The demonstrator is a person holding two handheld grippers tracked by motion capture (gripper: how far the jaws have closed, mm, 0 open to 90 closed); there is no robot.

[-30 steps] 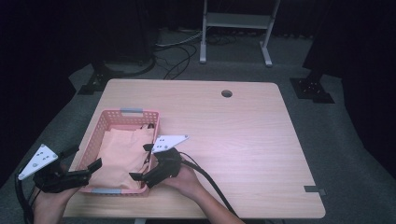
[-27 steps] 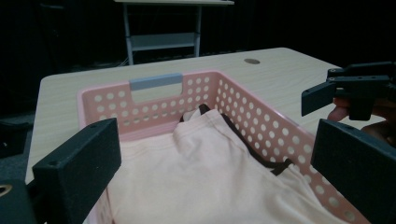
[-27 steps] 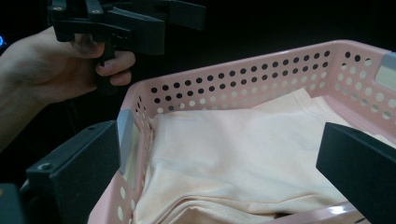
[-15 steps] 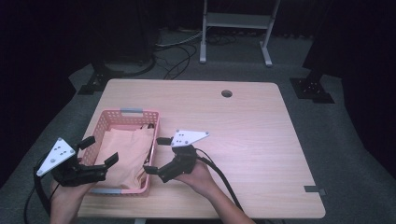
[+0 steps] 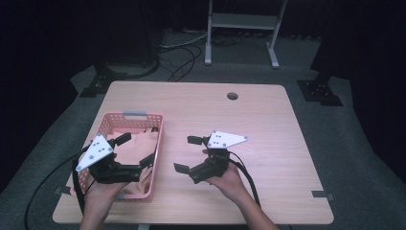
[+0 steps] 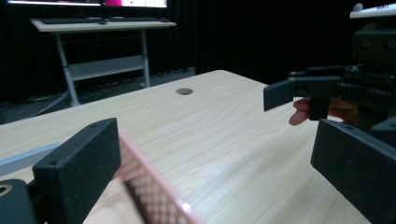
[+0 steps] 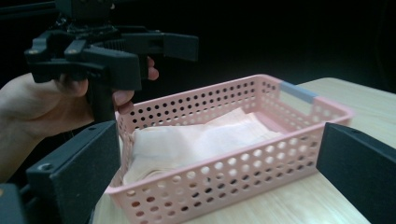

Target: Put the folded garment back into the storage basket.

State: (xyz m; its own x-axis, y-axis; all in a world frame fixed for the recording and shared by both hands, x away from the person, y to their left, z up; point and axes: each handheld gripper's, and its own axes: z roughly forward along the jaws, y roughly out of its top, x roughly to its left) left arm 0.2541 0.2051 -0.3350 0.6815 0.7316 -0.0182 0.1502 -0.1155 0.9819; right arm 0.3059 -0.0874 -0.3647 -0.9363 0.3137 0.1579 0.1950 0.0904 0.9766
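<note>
Pale cloth (image 5: 136, 149) folded inside pink basket (image 5: 158, 143), at table's (image 5: 268, 120) near-left corner. Left gripper (image 5: 135, 149) above basket, jaws spread, gripping nothing. Right gripper (image 5: 188, 154) over bare tabletop just right of basket, jaws spread, empty too. Packing likely finished: cloth already in, nothing held. Probably only pulling hands away left.

Table (image 5: 268, 124) right of and beyond the pink basket (image 5: 158, 143) is bare wood, free passage there. Basket walls block low approach on the left side; folded cloth (image 7: 201, 140) fills its floor. Left gripper (image 5: 135, 149) occupies the space above the basket, right gripper (image 5: 187, 154) just beside it.
</note>
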